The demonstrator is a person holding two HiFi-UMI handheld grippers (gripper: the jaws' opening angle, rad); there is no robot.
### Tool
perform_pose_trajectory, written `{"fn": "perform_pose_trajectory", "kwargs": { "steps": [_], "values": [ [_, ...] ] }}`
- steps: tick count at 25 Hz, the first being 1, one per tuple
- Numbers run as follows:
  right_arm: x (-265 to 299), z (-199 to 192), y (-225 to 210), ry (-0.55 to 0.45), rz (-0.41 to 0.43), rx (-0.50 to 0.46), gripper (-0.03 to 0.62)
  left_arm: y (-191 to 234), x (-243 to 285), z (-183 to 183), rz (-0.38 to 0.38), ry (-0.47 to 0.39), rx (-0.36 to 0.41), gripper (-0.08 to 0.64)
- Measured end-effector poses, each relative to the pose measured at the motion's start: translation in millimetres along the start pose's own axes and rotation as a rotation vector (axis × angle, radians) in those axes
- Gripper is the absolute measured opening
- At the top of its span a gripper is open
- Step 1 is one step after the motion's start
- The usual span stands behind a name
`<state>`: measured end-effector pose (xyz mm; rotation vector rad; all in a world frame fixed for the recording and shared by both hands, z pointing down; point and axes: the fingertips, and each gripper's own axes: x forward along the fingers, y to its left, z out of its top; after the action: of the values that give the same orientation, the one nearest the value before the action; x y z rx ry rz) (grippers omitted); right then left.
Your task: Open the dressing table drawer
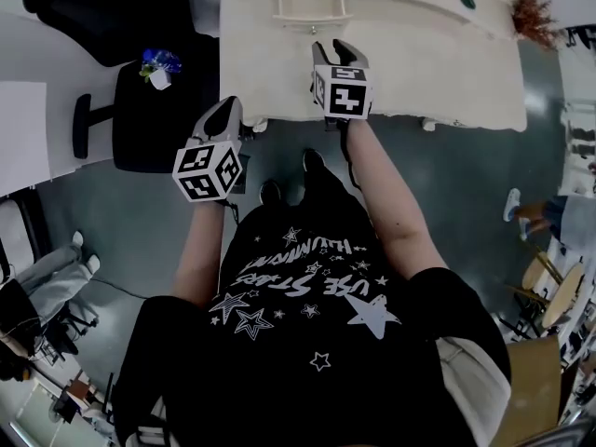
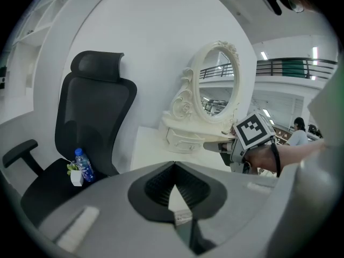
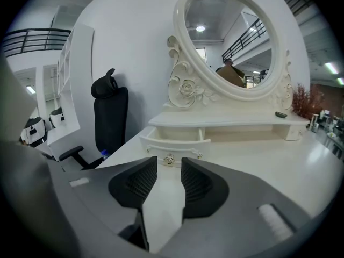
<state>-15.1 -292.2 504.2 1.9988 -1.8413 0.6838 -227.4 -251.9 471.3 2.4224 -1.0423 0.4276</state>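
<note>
Sitting pulled out at the back of the dressing table (image 3: 279, 160), the drawer (image 3: 174, 138) faces us, its long side running left to right. Its knob (image 3: 170, 159) lies straight ahead of our right gripper (image 1: 333, 47), jaws apart and empty. Our left gripper (image 1: 231, 110), jaws together, is farther off.

1. A large open indoor hall set up as a workplace or studio, not a home bedroom: grey floor (image 1: 447, 194), plain white wall (image 2: 161, 36).
2. A railed mezzanine (image 2: 290, 67) and ceiling strip lights (image 2: 314, 52) run overhead.
3. A black office chair (image 2: 91, 122) and white shelving (image 3: 75, 79) stand beside the ornate dressing table (image 1: 447, 73) with its oval mirror (image 3: 231, 42).
4. Another person (image 1: 51, 264) is at the edge of the floor.
</note>
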Motion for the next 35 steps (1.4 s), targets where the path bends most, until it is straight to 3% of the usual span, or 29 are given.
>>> {"fn": "perform_pose_trajectory", "kwargs": {
  "steps": [6,12,18,23,27,35],
  "values": [
    [-48.3,11.4,10.7,-0.075,-0.028,0.021,0.126,-11.5,-29.7,3.0,-0.044,-0.035,0.030,0.002],
    [-101.0,11.1,32.1,-0.125,-0.069,0.035,0.028,-17.3,-64.4,1.8,-0.115,-0.048,0.065,0.002],
    [-155.1,-14.9,50.7,-0.167,-0.111,0.078,0.026,-20.1,-93.0,-17.0,-0.178,-0.034,0.094,0.002],
    [-185.4,-33.2,57.5,-0.148,-0.107,0.045,0.026,-30.7,-110.0,-31.2,-0.198,-0.033,0.084,0.002],
    [-195.8,-30.9,47.9,-0.150,-0.080,0.018,0.026,-42.4,-112.4,-29.5,-0.177,-0.050,0.081,0.002],
    [-202.2,-29.2,11.7,-0.165,0.036,-0.018,0.026,-79.5,-113.6,-39.2,-0.043,-0.079,0.049,0.002]
  ]
}}
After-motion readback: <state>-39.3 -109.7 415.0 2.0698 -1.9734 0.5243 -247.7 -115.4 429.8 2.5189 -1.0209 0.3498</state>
